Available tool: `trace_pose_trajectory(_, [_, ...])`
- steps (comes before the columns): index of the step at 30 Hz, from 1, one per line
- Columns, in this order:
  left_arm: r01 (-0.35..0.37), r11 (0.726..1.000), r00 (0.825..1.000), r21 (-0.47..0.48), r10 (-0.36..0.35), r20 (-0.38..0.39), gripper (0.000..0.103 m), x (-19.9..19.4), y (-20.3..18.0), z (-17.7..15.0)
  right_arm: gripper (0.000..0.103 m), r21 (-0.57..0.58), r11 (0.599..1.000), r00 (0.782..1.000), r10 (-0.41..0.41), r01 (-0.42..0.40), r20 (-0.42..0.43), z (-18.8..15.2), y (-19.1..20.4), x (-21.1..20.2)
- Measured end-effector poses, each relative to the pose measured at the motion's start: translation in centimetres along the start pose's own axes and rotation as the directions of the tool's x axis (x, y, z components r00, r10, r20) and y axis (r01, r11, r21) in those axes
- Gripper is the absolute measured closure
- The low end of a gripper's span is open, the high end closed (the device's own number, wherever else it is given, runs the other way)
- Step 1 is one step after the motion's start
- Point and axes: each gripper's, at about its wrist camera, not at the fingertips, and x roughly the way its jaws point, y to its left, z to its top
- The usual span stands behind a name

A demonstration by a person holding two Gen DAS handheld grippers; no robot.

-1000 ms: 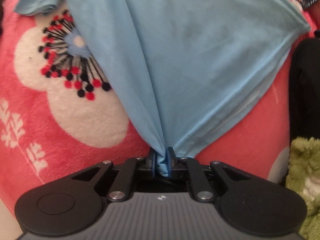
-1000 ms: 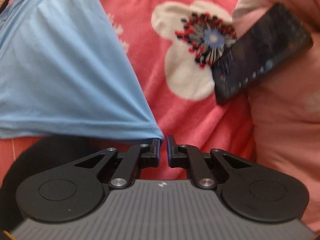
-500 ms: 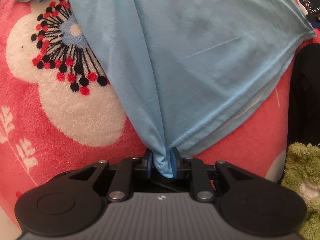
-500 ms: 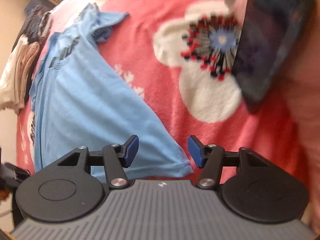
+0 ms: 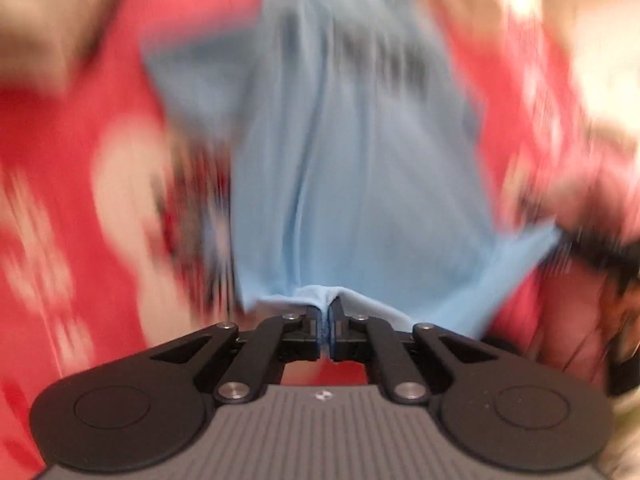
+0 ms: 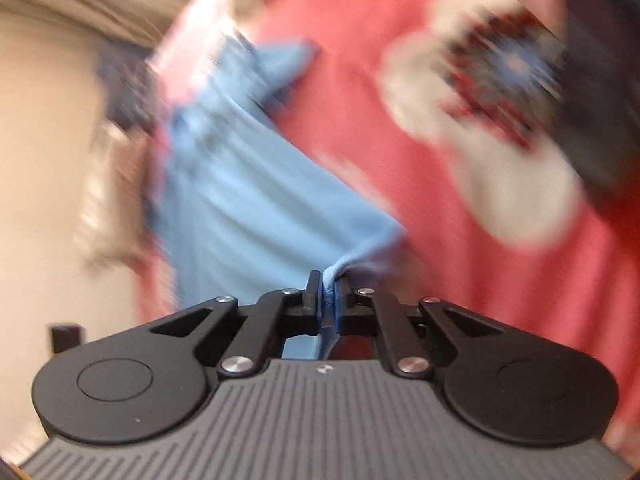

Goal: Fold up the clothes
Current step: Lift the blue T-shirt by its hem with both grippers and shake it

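Observation:
A light blue T-shirt (image 5: 360, 184) stretches away from me over a red blanket; both views are motion-blurred. My left gripper (image 5: 325, 320) is shut on the shirt's near hem. In the right wrist view the same shirt (image 6: 248, 200) runs up and to the left, with a sleeve at the far end. My right gripper (image 6: 329, 300) is shut on a bunched corner of the hem. Dark print shows faintly on the shirt's far part.
The red blanket (image 6: 380, 120) has large white flowers with dark centres (image 6: 504, 68). A dark flat object (image 6: 600, 120) lies at the right edge of the right wrist view. A beige wall (image 6: 48, 160) is at the left.
My right gripper was open beside the hem corner and has shut on it. Both grippers have swung quickly, so the shirt now hangs stretched between them and the views are blurred.

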Motion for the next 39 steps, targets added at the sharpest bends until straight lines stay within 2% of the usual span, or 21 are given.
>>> trace_pose_trajectory(2, [0.041, 0.998, 0.988, -0.051, -0.033, 0.154, 0.099, -4.8, -1.5, 4.9, 0.099, -0.018, 0.996, 0.993, 0.087, -0.086, 0.074, 4.8, 4.1, 1.1])
trace_pose_trajectory(3, [0.069, 0.995, 0.971, -0.071, -0.051, 0.233, 0.099, -7.6, -2.7, 7.1, 0.099, -0.039, 0.993, 0.988, 0.112, -0.108, 0.104, 5.7, 5.6, 0.5])
trace_pose_trajectory(4, [0.098, 0.991, 0.948, -0.090, -0.066, 0.311, 0.099, -10.4, -3.9, 9.4, 0.099, -0.063, 0.990, 0.983, 0.130, -0.123, 0.128, 5.9, 6.5, -0.7])
trace_pose_trajectory(5, [0.127, 0.988, 0.917, -0.086, -0.084, 0.391, 0.099, -13.9, -5.4, 11.4, 0.099, -0.087, 0.987, 0.977, 0.149, -0.137, 0.152, 6.0, 7.4, -1.8])
trace_pose_trajectory(7, [0.165, 0.986, 0.845, -0.033, -0.124, 0.521, 0.099, -20.7, -7.6, 13.3, 0.099, -0.135, 0.977, 0.962, 0.188, -0.163, 0.199, 6.3, 9.3, -4.1])
trace_pose_trajectory(9, [0.144, 0.988, 0.778, 0.046, -0.142, 0.611, 0.099, -26.2, -10.4, 12.8, 0.099, -0.185, 0.965, 0.943, 0.228, -0.186, 0.243, 6.5, 11.2, -6.4])
trace_pose_trajectory(10, [0.124, 0.989, 0.756, 0.076, -0.144, 0.639, 0.099, -28.2, -12.1, 11.9, 0.099, -0.210, 0.958, 0.932, 0.249, -0.197, 0.263, 6.7, 12.1, -7.5])
trace_pose_trajectory(13, [0.064, 0.988, 0.732, 0.141, -0.142, 0.666, 0.099, -30.3, -15.5, 9.6, 0.099, -0.285, 0.932, 0.894, 0.312, -0.223, 0.321, 7.1, 14.9, -10.9])
trace_pose_trajectory(14, [0.041, 0.988, 0.737, 0.152, -0.133, 0.663, 0.099, -30.1, -15.8, 8.4, 0.099, -0.310, 0.922, 0.880, 0.333, -0.230, 0.339, 7.2, 15.9, -12.1])
trace_pose_trajectory(17, [0.019, 0.989, 0.770, 0.147, -0.109, 0.629, 0.099, -28.2, -14.8, 4.3, 0.099, -0.386, 0.889, 0.832, 0.398, -0.246, 0.387, 7.6, 18.7, -15.5])
trace_pose_trajectory(19, [0.041, 0.991, 0.802, 0.125, -0.107, 0.587, 0.099, -25.7, -12.4, 1.4, 0.099, -0.435, 0.864, 0.796, 0.441, -0.252, 0.415, 7.9, 20.6, -17.8])
trace_pose_trajectory(20, [0.052, 0.992, 0.824, 0.114, -0.107, 0.557, 0.099, -23.7, -11.4, 0.3, 0.099, -0.428, 0.871, 0.799, 0.429, -0.241, 0.422, 7.2, 19.7, -17.9])
trace_pose_trajectory(23, [0.056, 0.997, 0.894, 0.048, -0.071, 0.443, 0.099, -16.7, -6.4, -2.4, 0.099, -0.337, 0.916, 0.849, 0.348, -0.217, 0.398, 4.1, 14.5, -16.0])
trace_pose_trajectory(26, [-0.007, 1.000, 0.954, 0.000, 0.007, 0.301, 0.099, -9.3, -2.8, -5.1, 0.099, -0.223, 0.963, 0.915, 0.223, -0.152, 0.337, 1.4, 9.6, -11.9])
trace_pose_trajectory(28, [-0.067, 0.998, 0.975, -0.007, 0.067, 0.211, 0.099, -4.7, -1.3, -6.5, 0.099, -0.138, 0.985, 0.952, 0.134, -0.099, 0.276, -0.6, 6.2, -9.0])
trace_pose_trajectory(30, [-0.122, 0.993, 0.986, -0.004, 0.122, 0.114, 0.099, -0.6, -0.1, -7.7, 0.099, -0.093, 0.996, 0.975, 0.030, -0.009, 0.220, -2.7, 3.9, -5.7])
trace_pose_trajectory(33, [-0.198, 0.979, 0.980, 0.050, 0.198, 0.008, 0.099, 3.2, 0.6, -8.6, 0.099, -0.041, 0.995, 0.987, -0.087, 0.094, 0.135, -4.8, 0.5, -2.2])
trace_pose_trajectory(36, [-0.268, 0.955, 0.957, 0.130, 0.280, -0.081, 0.099, 6.5, 0.9, -9.6, 0.100, -0.044, 0.981, 0.981, -0.188, 0.190, 0.049, -6.7, -2.2, -0.8])
trace_pose_trajectory(39, [-0.314, 0.915, 0.929, 0.253, 0.351, -0.115, 0.099, 8.2, -0.1, -10.6, 0.100, -0.086, 0.961, 0.964, -0.265, 0.264, 0.001, -7.7, -2.6, 0.0])
